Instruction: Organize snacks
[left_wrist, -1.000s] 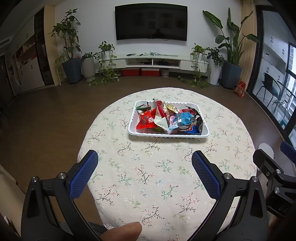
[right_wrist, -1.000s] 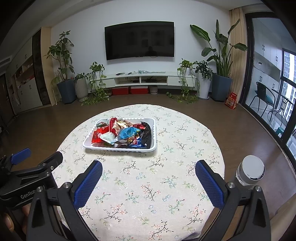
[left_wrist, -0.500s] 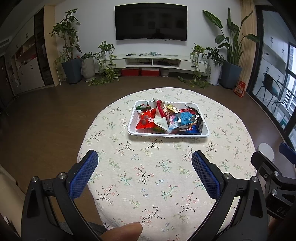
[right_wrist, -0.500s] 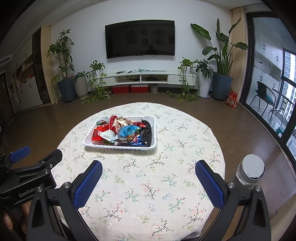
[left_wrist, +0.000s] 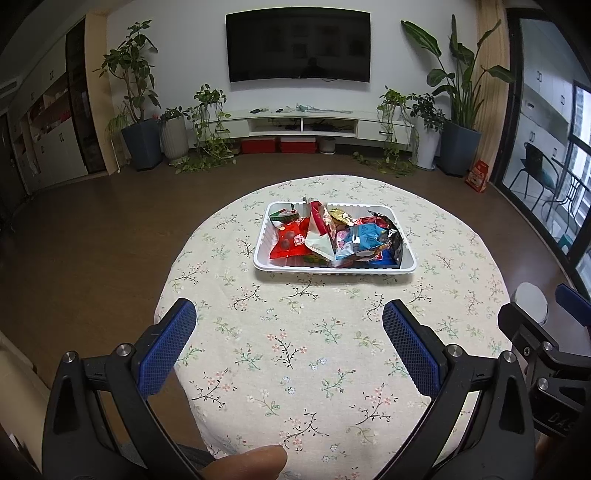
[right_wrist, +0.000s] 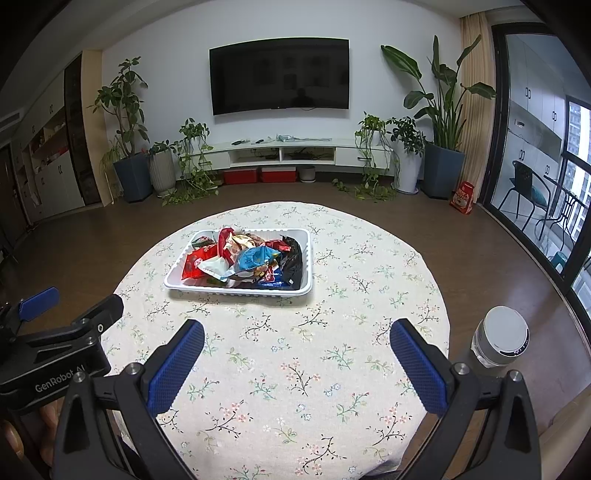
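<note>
Snacks (left_wrist: 334, 236) are heaped in a white tray (left_wrist: 332, 266) that is set on the far half of a round table covered with a floral cloth (left_wrist: 295, 350). In the pile, a red packet (left_wrist: 290, 242) is seen at the tray's left end, a blue-and-white packet (left_wrist: 360, 240) near the middle, and a black packet (left_wrist: 393, 242) against the right end; a gold wrapper (left_wrist: 341, 216) is tucked toward the back. Printing on the wrappers is too small to be read.

The left gripper (left_wrist: 288, 332) is held low over the near part of the table, its blue-padded fingers (left_wrist: 168, 347) spread wide with nothing between them. A fingertip (left_wrist: 255, 463) of the holder is seen at the bottom edge of that view. The right gripper (right_wrist: 295, 350) is likewise held over the near cloth, its pads (right_wrist: 415, 365) parted and bare. Both are well apart from the tray, with open cloth between.

From the right wrist view the tray (right_wrist: 236, 290) is seen left of centre, and the left gripper's body is visible at the left edge. A white-capped jar (right_wrist: 502, 336) stands off the table's right edge; what it rests on cannot be told.

Behind the table, a wall-mounted television (right_wrist: 279, 75), a low white console (right_wrist: 295, 149) and potted plants (right_wrist: 439, 122) are ranged along the far wall.
</note>
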